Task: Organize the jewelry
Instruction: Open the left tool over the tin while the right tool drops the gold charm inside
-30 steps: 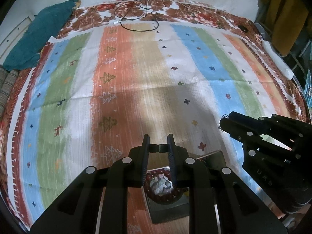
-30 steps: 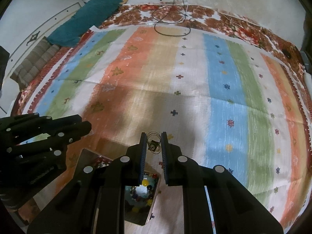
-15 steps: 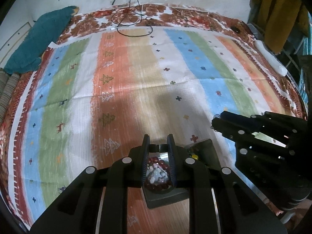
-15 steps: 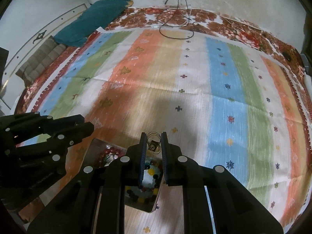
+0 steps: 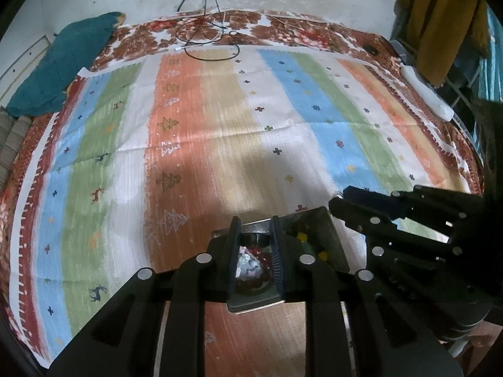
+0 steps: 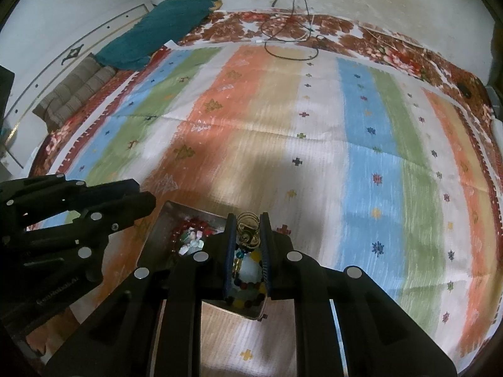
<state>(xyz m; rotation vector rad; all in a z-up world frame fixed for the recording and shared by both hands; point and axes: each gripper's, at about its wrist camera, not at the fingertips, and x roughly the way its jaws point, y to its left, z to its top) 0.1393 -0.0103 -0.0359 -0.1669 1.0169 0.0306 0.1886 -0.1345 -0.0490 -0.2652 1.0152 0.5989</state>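
Note:
A metal tray [image 5: 314, 215] [image 6: 150, 245] lies on the striped cloth, right under both grippers. Its left compartment holds a red bead string [image 6: 188, 222] [image 5: 262, 256] and white stones [image 6: 192, 239]. The right compartment holds a ring of coloured beads [image 6: 248, 282]. My left gripper [image 5: 254, 223] [image 6: 147, 193] hangs over the red beads, its jaws opening with nothing between the pads. My right gripper [image 6: 248, 220] [image 5: 339, 198] is shut on a small gold ornament [image 6: 248, 231] with thin wire hoops, above the tray's right compartment.
The striped cloth [image 5: 220, 125] covers a floral sheet. At the far left lies a teal cushion [image 5: 63, 62] with striped pillows [image 6: 72, 88] beside it. A black cable [image 5: 204, 37] loops at the far edge. A white object [image 5: 427, 94] and a yellow garment [image 5: 440, 25] are on the right.
Both grippers have drawn back toward me, so more of the tray shows ahead of them. The left jaws have widened a little. The right gripper still holds the gold ornament.

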